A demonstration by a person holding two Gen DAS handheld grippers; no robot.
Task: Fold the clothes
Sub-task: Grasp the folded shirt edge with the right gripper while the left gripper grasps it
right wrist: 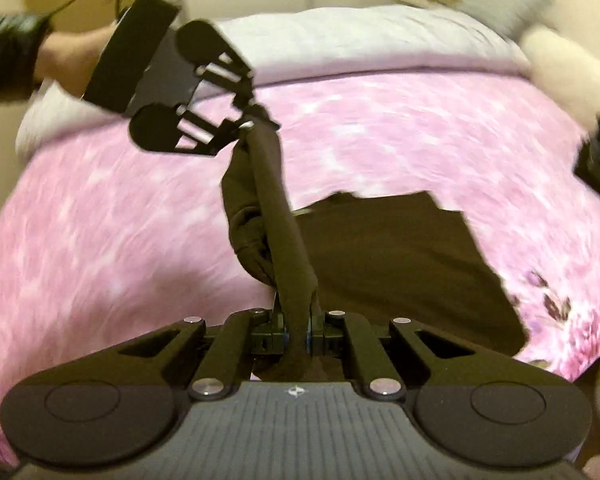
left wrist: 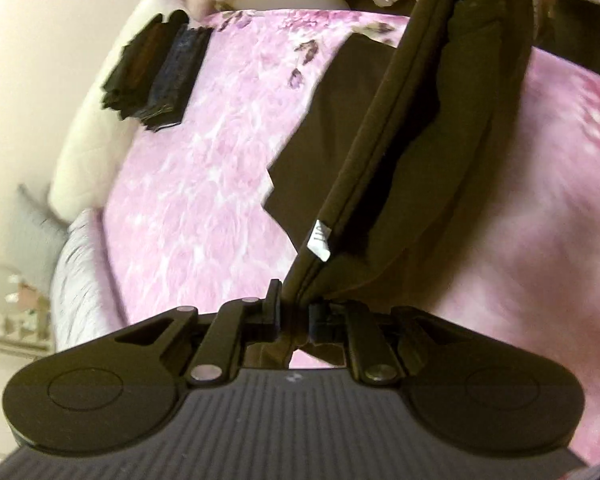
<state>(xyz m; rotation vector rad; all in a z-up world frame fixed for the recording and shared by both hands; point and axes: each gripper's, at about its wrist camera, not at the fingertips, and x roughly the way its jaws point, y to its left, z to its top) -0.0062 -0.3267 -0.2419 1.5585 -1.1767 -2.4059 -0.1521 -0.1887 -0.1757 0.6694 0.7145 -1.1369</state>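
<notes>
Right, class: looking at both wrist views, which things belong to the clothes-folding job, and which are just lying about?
Part of the job:
- dark garment, its edge stretched between both grippers
- left gripper, shut on it
- right gripper, shut on it
- stack of folded clothes
- pink bedspread, the work surface

Just lying about:
- white pillow
- grey cushion

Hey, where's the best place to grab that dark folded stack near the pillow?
Probably the dark folded stack's long side facing the open pink bedspread, coming in low from there: the white pillow crowds the other side, and that edge looks straight and fully exposed.
</notes>
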